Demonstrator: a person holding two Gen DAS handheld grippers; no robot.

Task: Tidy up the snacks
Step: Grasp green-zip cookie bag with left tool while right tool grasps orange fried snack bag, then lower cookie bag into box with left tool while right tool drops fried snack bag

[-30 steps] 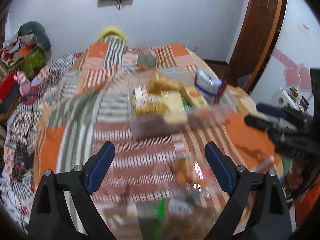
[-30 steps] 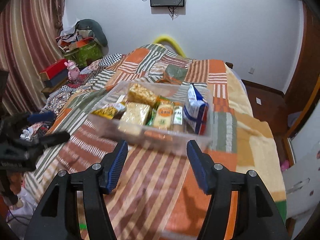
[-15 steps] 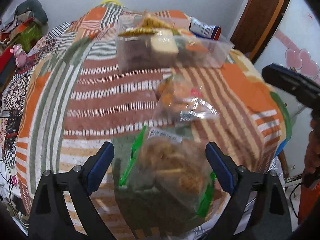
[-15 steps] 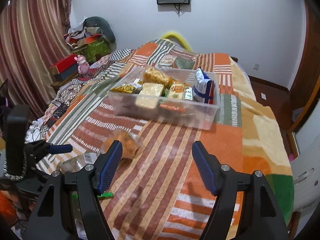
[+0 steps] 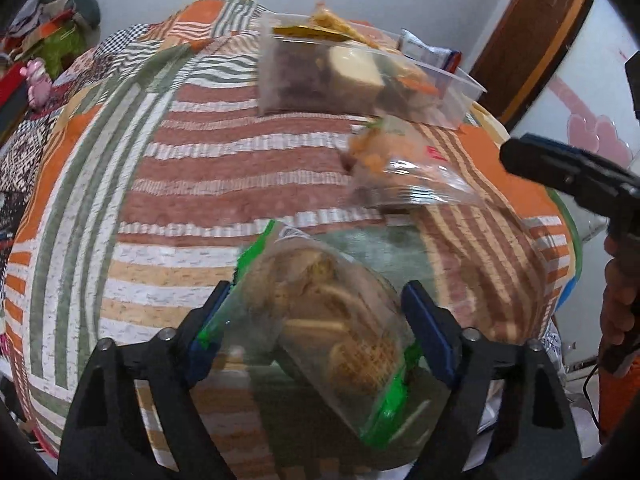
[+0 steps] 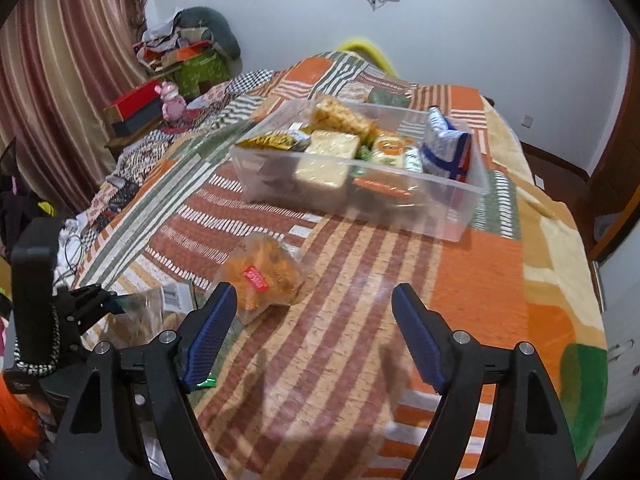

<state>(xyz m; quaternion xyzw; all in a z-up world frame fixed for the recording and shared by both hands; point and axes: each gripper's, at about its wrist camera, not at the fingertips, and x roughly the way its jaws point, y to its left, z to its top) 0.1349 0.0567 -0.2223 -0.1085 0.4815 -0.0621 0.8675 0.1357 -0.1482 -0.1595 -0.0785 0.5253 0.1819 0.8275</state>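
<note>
Green-edged, the clear cookie bag point(image 5: 332, 332) lies on the striped bed point(image 5: 200, 184) between the spread fingers of the left claw point(image 5: 316, 320), not visibly pinched. At its 1 o'clock sits an orange snack bag point(image 6: 262, 276). The right claw point(image 6: 312, 332) hangs wide open, empty. The clear bin point(image 6: 360, 184) stands at 12 o'clock.

Orange, green and brown striped patchwork quilt point(image 6: 400, 280); green-edged clear snack bag point(image 5: 332, 328); blue tool pads point(image 6: 416, 336)

Two snack bags point(image 5: 320, 328) point(image 6: 262, 276) lie outside one clear bin point(image 6: 472, 200); two tongs point(image 5: 320, 320) point(image 6: 312, 324).
</note>
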